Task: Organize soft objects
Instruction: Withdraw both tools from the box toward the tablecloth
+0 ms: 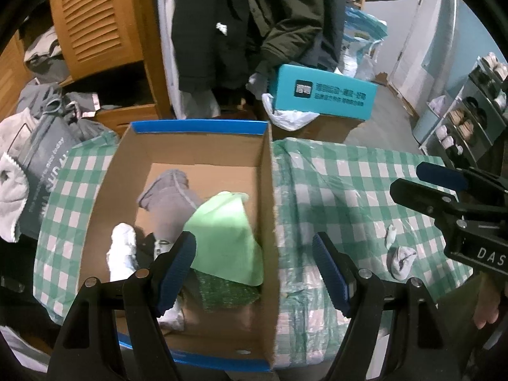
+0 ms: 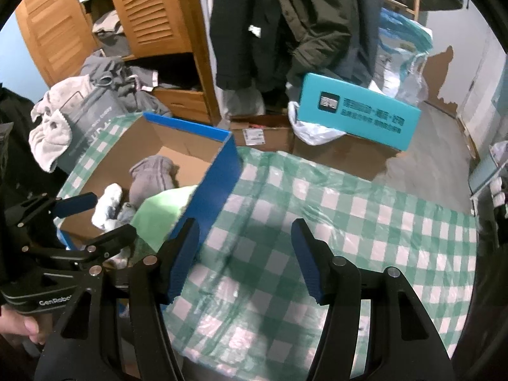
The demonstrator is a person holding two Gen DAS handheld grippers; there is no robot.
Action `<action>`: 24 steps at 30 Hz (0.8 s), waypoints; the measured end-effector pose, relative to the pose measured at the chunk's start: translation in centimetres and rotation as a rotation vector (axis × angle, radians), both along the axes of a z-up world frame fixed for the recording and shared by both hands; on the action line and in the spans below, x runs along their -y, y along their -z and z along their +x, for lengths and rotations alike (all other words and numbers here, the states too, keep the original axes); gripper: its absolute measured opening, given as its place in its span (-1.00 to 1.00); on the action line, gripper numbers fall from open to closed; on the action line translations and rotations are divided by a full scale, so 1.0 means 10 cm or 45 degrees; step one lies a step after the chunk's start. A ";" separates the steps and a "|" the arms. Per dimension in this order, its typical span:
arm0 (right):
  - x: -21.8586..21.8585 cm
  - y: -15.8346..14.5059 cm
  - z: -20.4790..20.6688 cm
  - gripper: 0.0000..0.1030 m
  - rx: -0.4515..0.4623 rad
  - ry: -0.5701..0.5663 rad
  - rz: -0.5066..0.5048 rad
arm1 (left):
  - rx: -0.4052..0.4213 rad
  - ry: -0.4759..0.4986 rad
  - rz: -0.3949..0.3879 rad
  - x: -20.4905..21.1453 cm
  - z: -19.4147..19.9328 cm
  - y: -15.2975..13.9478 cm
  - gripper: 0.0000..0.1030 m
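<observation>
My left tongs (image 1: 254,270) hang spread over the cardboard box (image 1: 270,190), which holds a green cloth (image 1: 228,231) and grey garment (image 1: 171,200). My right tongs (image 2: 244,260) (also spread, empty) hover above the checked worktop (image 2: 381,222), a small grey sock (image 1: 401,257) lying beside the box.

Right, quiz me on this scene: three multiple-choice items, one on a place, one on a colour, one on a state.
1. Where does the green cloth lie?
A. in the box
B. on the tablecloth
C. in a gripper

2. What colour is the box rim?
A. red
B. blue
C. yellow

3. How is the left gripper?
A. shut on a sock
B. shut, empty
C. open, empty

Answers:
1 A: the green cloth sits within the box walls.
2 B: the rim is blue.
3 C: the left gripper fingers stand apart, nothing between; the sock lies loose on the tablecloth.
</observation>
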State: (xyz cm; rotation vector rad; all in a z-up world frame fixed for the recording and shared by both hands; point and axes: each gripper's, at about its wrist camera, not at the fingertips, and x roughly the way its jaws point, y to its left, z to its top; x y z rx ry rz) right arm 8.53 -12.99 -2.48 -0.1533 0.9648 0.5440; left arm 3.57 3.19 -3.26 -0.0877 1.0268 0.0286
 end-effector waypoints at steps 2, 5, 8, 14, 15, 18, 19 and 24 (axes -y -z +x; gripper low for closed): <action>0.10 0.02 0.02 0.15 0.000 0.023 -0.006 | -0.006 0.014 -0.002 0.07 0.02 0.01 0.50; 0.24 0.05 0.06 0.15 -0.006 0.058 -0.017 | -0.011 0.042 -0.008 0.19 0.06 0.02 0.50; 0.38 0.09 0.11 0.15 -0.020 0.095 -0.023 | -0.018 0.068 -0.017 0.29 0.09 0.03 0.50; 0.66 0.16 0.14 0.15 -0.034 0.157 -0.032 | -0.041 0.123 -0.005 0.53 0.14 0.10 0.50; 0.72 0.17 0.15 0.15 -0.038 0.171 -0.033 | -0.045 0.133 -0.002 0.57 0.15 0.12 0.50; 0.83 0.22 0.15 0.15 -0.051 0.201 -0.036 | -0.061 0.160 -0.001 0.68 0.18 0.16 0.50; 0.88 0.24 0.15 0.15 -0.055 0.212 -0.037 | -0.066 0.168 -0.001 0.71 0.19 0.18 0.50; 1.03 0.34 0.17 0.15 -0.083 0.242 -0.048 | -0.092 0.203 0.006 0.88 0.27 0.28 0.50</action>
